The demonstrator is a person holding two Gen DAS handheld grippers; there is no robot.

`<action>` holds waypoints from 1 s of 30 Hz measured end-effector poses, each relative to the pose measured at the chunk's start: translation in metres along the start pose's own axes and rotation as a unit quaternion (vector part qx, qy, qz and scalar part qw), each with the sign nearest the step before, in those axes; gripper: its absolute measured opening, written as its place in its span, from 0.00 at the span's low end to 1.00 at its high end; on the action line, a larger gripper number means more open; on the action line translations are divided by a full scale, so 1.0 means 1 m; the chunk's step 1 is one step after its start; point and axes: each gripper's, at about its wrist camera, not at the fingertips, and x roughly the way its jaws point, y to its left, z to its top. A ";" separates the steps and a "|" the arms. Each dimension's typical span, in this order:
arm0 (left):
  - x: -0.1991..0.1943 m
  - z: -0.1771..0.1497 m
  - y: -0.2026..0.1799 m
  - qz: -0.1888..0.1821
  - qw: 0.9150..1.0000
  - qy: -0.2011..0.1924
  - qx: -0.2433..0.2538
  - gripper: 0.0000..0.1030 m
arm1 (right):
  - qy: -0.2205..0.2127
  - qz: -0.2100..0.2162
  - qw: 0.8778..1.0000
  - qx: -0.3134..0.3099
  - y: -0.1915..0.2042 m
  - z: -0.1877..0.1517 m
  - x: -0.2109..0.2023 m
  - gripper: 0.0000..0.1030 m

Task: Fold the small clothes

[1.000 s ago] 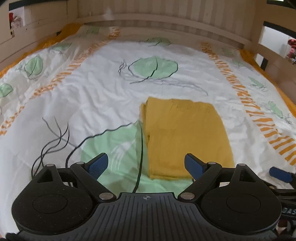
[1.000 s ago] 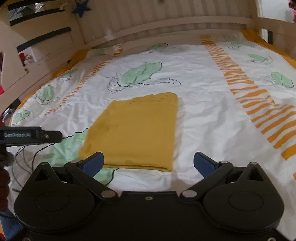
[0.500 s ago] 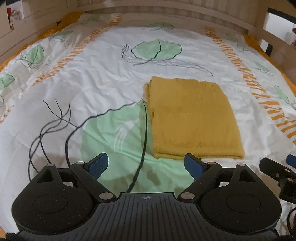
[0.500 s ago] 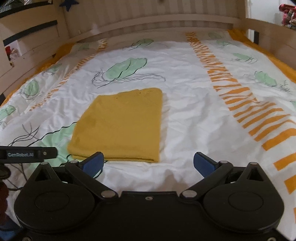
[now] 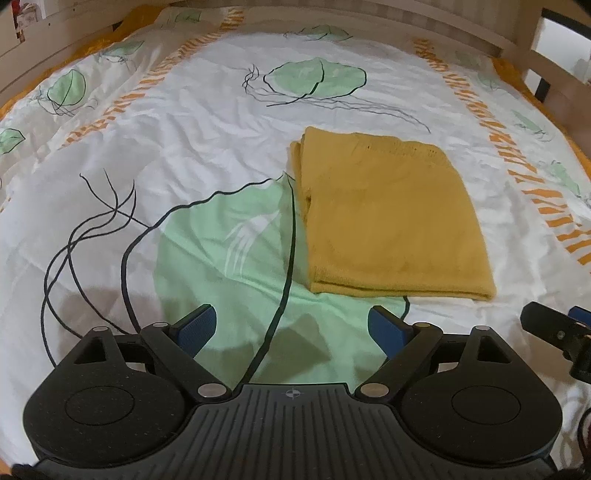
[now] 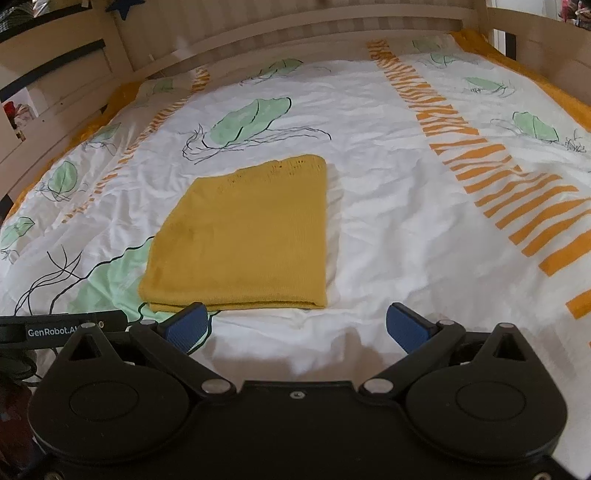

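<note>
Bedspread [image 6: 388, 229]; "GenRobot.AI" on left gripper [image 6: 55, 330]

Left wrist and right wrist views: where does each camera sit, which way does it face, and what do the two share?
Left wrist: on the left gripper, looking forward over the bed; the yellow folded garment lies ahead to its right; its own open blue fingers show, with part of the right gripper at the edge.
Right wrist: on the right gripper, garment ahead-left; own open fingers show.
Shared: the garment, the leaf-print bedsheet, the wooden bed frame.
</note>
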 end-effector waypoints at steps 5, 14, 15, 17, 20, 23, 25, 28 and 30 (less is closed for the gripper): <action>0.004 -0.001 -0.001 -0.001 1.000 0.008 0.003 0.87 | 0.008 0.002 1.000 0.006 -0.001 0.000 0.004 1.00; 0.009 -0.002 -0.003 -0.001 1.000 0.020 0.006 0.87 | 0.018 0.008 1.000 0.016 -0.004 -0.001 0.008 1.00; 0.009 -0.002 -0.004 -0.001 1.000 0.021 0.007 0.87 | 0.019 0.008 1.000 0.017 -0.004 -0.001 0.009 1.00; 0.010 -0.002 -0.004 -0.001 1.000 0.023 0.007 0.87 | 0.021 0.008 1.000 0.020 -0.005 -0.001 0.010 1.00; 0.011 -0.002 -0.005 -0.002 1.000 0.025 0.008 0.87 | 0.024 0.009 0.999 0.024 -0.006 -0.001 0.011 1.00; 0.012 -0.001 -0.005 -0.003 1.000 0.028 0.009 0.87 | 0.026 0.011 0.999 0.028 -0.007 -0.001 0.012 1.00; 0.013 0.000 -0.006 -0.003 1.000 0.029 0.009 0.87 | 0.028 0.012 0.999 0.030 -0.009 0.000 0.013 1.00; 0.014 0.001 -0.006 -0.002 0.999 0.031 0.009 0.87 | 0.030 0.013 0.999 0.033 -0.009 0.001 0.015 1.00; 0.015 0.001 -0.006 -0.002 0.999 0.032 0.009 0.87 | 0.032 0.014 0.999 0.033 -0.009 0.001 0.016 1.00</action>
